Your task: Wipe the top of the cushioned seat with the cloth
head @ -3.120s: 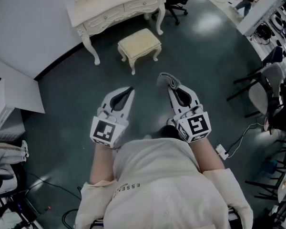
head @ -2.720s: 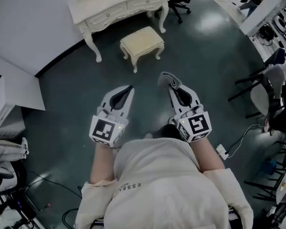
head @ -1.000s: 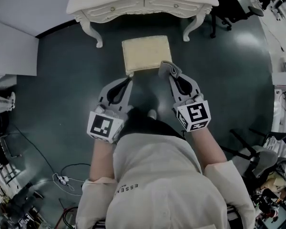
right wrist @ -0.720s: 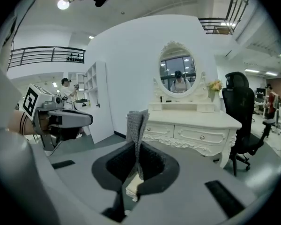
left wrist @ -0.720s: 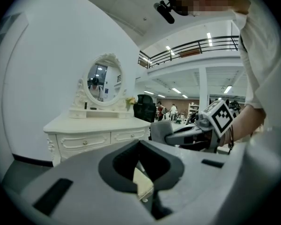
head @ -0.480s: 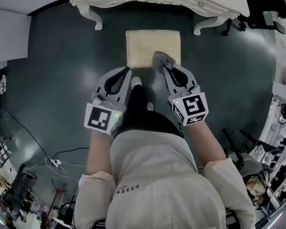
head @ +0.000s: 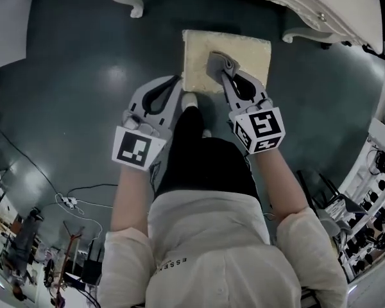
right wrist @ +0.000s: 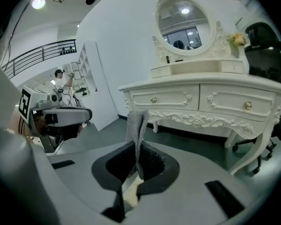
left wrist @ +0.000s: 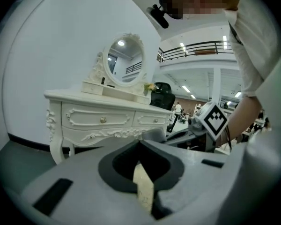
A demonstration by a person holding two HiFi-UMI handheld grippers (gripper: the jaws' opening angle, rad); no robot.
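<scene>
The cream cushioned seat (head: pixel 250 55) stands on the dark floor just in front of me, below a white dressing table (head: pixel 295 5). A grey cloth (head: pixel 217 61) sticks up from my right gripper (head: pixel 223 74), which is shut on it and hovers over the seat's near left part. In the right gripper view the cloth (right wrist: pixel 136 123) stands folded between the closed jaws. My left gripper (head: pixel 177 81) is shut and holds nothing, beside the seat's near left corner. A sliver of the seat (left wrist: pixel 143 186) shows under its jaws.
The dressing table (right wrist: pixel 201 102) with its oval mirror (right wrist: pixel 183 20) stands right behind the seat, its curved legs (head: pixel 131 8) on either side. My shoe (head: pixel 190 100) is at the seat's near edge. Cables (head: pixel 70 201) lie on the floor at left; chair legs (head: pixel 321 185) stand at right.
I have walked up to the seat. It has come from the far middle of the floor to right under the grippers, and the cloth now hangs over its near left part.
</scene>
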